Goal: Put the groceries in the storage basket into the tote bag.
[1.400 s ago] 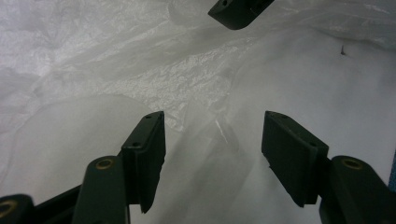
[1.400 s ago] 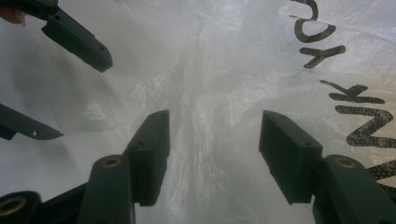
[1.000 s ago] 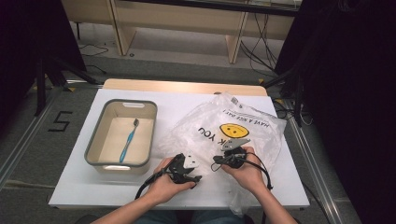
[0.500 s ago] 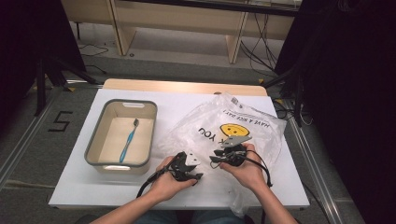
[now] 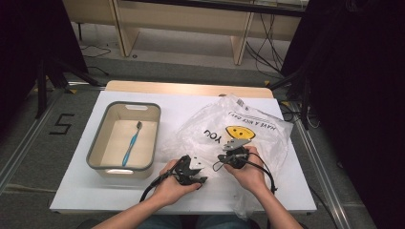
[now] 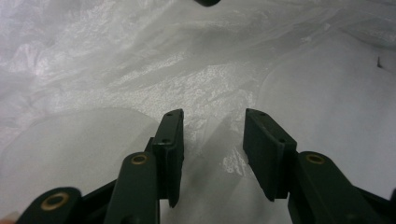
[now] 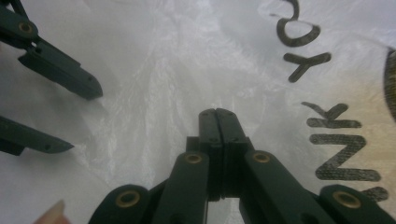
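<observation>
Right then, both grippers sat low over a crumpled clear plastic bag on the white bench, near the front edge. Left gripper had its fingers apart, w/ bag film lying under and between them; nothing gripped. Right gripper had its fingers pressed together, tips down on the bag; whether any film was pinched between them couldn't be told. In the right gripper view the left gripper's two open fingers showed at the far left, just beside. Bag carried a yellow smiley face and black lettering, spread over the bench's right half. Left of the bag, apart from it, stood a grey-rimmed tub w/ a blue toothbrush lying inside on its floor. Left hand and right hand each held its own gripper.
</observation>
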A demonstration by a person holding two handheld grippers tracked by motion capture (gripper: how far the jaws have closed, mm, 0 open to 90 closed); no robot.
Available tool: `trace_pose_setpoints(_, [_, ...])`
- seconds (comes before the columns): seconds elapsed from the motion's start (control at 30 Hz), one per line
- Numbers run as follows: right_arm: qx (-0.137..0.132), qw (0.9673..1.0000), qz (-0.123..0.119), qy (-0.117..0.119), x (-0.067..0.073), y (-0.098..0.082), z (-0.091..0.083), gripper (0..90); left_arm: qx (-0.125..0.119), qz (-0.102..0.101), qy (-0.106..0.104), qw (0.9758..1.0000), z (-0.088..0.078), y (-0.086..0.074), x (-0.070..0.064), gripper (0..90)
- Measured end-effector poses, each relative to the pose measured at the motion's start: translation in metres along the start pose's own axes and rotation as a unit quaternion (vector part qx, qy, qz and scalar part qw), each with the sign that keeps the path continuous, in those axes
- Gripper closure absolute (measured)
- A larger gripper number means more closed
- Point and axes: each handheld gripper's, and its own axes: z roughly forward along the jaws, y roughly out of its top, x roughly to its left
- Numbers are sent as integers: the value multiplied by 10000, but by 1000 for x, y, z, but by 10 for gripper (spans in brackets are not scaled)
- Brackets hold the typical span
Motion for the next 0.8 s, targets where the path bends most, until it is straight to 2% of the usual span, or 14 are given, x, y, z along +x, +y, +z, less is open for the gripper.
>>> trace_pose_setpoints(0.03, [0, 10000, 0, 0, 0, 0, 0, 900, 0, 0, 0, 10000, 0, 0, 0, 579])
trace_pose_setpoints(0.07, [-177, 9998, 64, -64, -1, 2, -5, 900, -2, 0, 1, 10000, 0, 0, 0, 580])
trace_pose_setpoints(0.17, [-320, 9993, 136, -139, -3, 5, -11, 900, 9, 20, 2, 10000, 0, 0, 0, 581])
trace_pose_setpoints(0.2, [-528, 9982, 126, -253, -6, 8, -20, 900, 9, 15, 3, 10000, 0, 0, 0, 581])
trace_pose_setpoints(0.27, [-763, 9963, 166, -370, -6, 13, -28, 900, 9, 22, 7, 10000, 0, 0, 0, 581])
trace_pose_setpoints(0.3, [-763, 9963, 166, -370, -6, 13, -28, 900, 9, 22, 7, 10000, 0, 0, 0, 582])
trace_pose_setpoints(0.33, [-1024, 9933, 140, -518, -7, 19, -38, 900, 4, 30, 13, 10000, 0, 0, 0, 582])
trace_pose_setpoints(0.37, [-1024, 9933, 140, -518, -7, 19, -38, 900, 4, 30, 13, 10000, 0, 0, 0, 582])
trace_pose_setpoints(0.4, [-1233, 9903, 162, -627, -9, 23, -46, 900, 8, 32, 13, 10000, 0, 0, 0, 582])
trace_pose_setpoints(0.47, [-1445, 9867, 145, -725, -10, 27, -53, 900, 10, 38, 17, 10000, 0, 0, 0, 582])
trace_pose_setpoints(0.7, [-2002, 9745, 112, -1008, -11, 41, -71, 900, -14, 52, 38, 10000, 0, 1, -2, 586])
trace_pose_setpoints(0.77, [-2096, 9723, 102, -1030, -11, 44, -75, 900, 18, 213, 103, 9997, -6, 4, -2, 582])
trace_pose_setpoints(0.8, [-2086, 9726, 102, -1023, -11, 45, -76, 900, -115, 250, 149, 9995, -13, 8, -3, 575])
